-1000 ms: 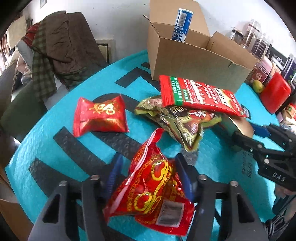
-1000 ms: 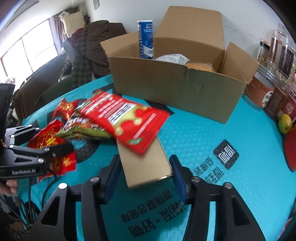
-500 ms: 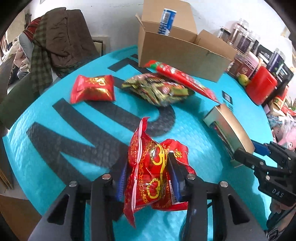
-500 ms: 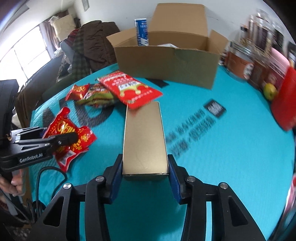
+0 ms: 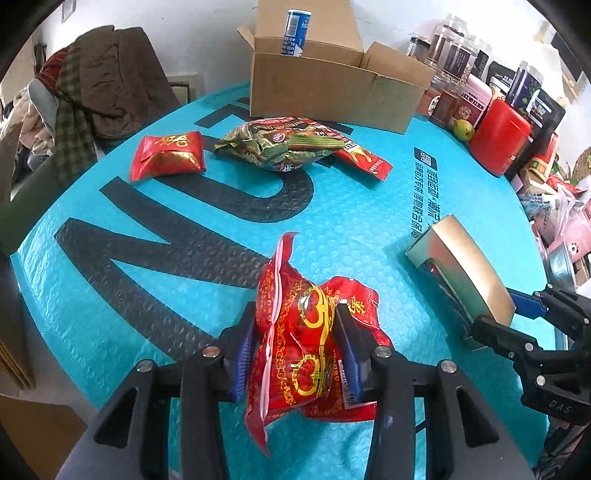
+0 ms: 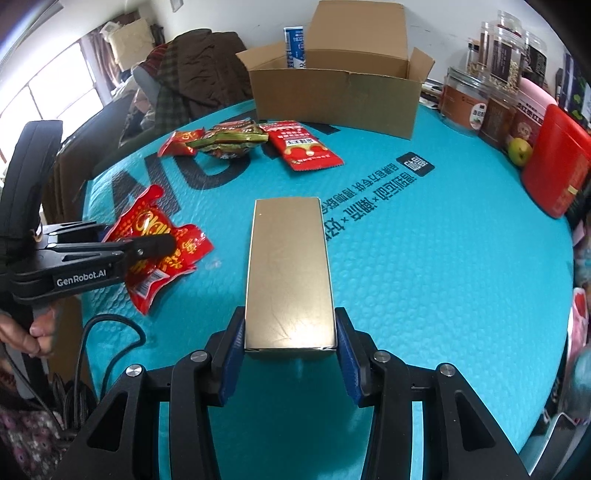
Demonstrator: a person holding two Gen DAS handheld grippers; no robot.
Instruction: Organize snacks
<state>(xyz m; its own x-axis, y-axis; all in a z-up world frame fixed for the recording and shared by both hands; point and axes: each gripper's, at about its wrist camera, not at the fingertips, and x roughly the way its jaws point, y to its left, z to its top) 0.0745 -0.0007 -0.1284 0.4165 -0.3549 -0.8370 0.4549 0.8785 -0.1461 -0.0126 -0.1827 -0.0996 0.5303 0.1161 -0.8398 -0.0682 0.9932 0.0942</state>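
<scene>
Both tools are loaded. Right tool (image 6: 290, 363) has its blue pads clamped on the near end of a gold rectangular box (image 6: 289, 273), which juts out forward above the teal bubble-mat surface (image 6: 424, 258). Left tool (image 5: 297, 349) has a crumpled red snack bag with gold print (image 5: 308, 343) between its pads, which press into the bag's sides while the jaws are easing slightly apart; the bag hangs close over the surface's near edge.

By size, the biggest piece of the job is the open cardboard box (image 5: 332, 92) at the far side of the surface. A blue-and-white tube (image 5: 293, 33) stands in it already, so some sorting looks done; what else lies inside cannot be seen from here. Next come the two held items, both well short of that box, so neither is put away yet.

Three snacks are left loose on the surface in front of the cardboard box: a green-and-gold foil bag (image 5: 280, 147), a flat red packet with a printed label (image 6: 303, 149) partly tucked under it, and a small red pillow pack (image 5: 168, 157) just beside it.

I judge the task roughly midway: two items in transit, three untouched.
</scene>
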